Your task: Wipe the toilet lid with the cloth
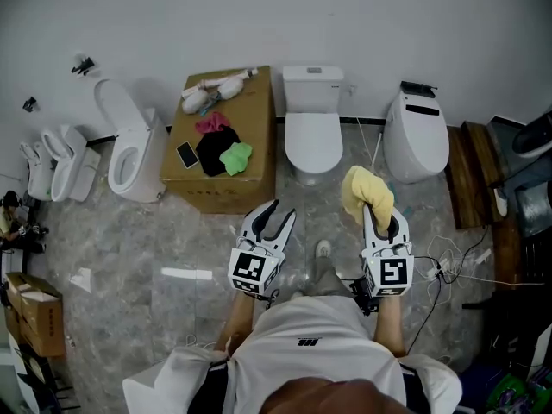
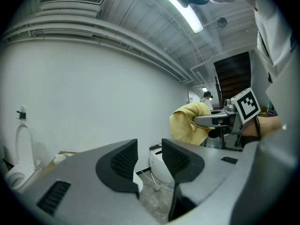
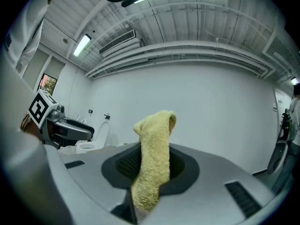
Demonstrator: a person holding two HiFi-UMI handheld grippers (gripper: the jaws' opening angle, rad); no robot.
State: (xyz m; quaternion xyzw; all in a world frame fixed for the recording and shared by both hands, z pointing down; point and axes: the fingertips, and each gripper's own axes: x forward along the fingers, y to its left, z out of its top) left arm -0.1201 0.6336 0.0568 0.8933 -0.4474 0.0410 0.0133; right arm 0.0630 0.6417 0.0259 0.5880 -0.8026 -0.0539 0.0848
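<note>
A white toilet with its lid (image 1: 313, 136) down stands against the far wall, ahead of me. My right gripper (image 1: 377, 210) is shut on a yellow cloth (image 1: 366, 191), which bunches over its tips; in the right gripper view the yellow cloth (image 3: 152, 165) hangs between the jaws. My left gripper (image 1: 278, 215) is held level beside it, open, with nothing between its pads (image 2: 125, 159). In the left gripper view the yellow cloth (image 2: 187, 123) shows to the right and the toilet (image 2: 159, 165) low beyond the jaws. Both grippers are well short of the lid.
A cardboard box (image 1: 226, 175) left of the toilet carries a phone, pink, black and green cloths and a bottle. Another toilet (image 1: 131, 149) with its lid up stands further left, a rounder one (image 1: 417, 136) at right. Cables (image 1: 448, 261) lie on the floor at right.
</note>
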